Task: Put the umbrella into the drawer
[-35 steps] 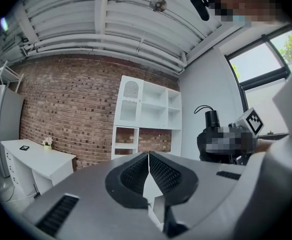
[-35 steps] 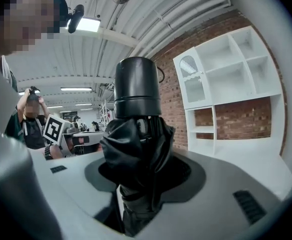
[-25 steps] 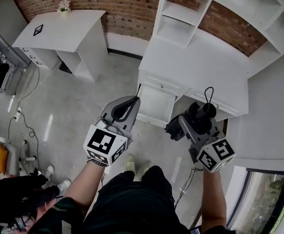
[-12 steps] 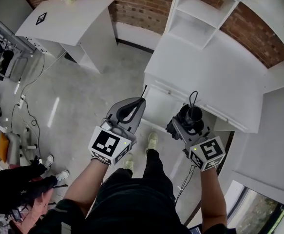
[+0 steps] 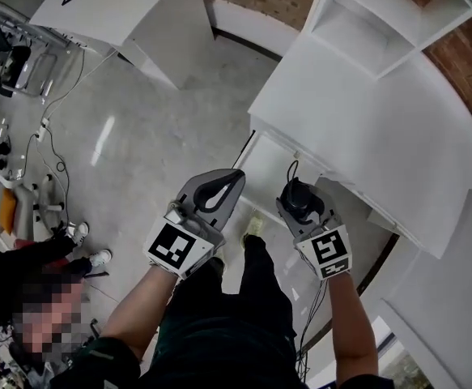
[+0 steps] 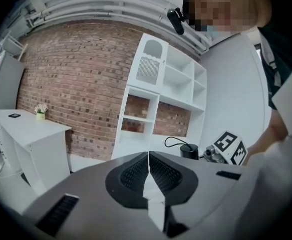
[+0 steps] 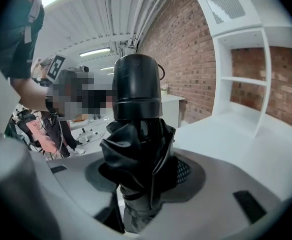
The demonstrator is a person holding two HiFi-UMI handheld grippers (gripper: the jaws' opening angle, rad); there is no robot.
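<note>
Fingers of the right gripper (image 5: 299,203) clench the folded black umbrella (image 5: 295,193), just above the open drawer (image 5: 265,162); the left gripper (image 5: 234,178) is clenched empty. It looks best to lay the umbrella lengthwise, clear of the counter (image 5: 357,128) edge, before releasing.

Grey moulded shells on left gripper (image 5: 238,173) & right gripper (image 5: 294,204), black ribbed pads (image 6: 133,173) inside. White left cube (image 5: 173,247) & right cube (image 5: 326,252) w/ black square markers. Thin black cable (image 5: 310,308) off right one. Dark short-sleeved top (image 5: 98,358), dark trousers (image 5: 219,322), pale shoe (image 5: 254,224).
</note>
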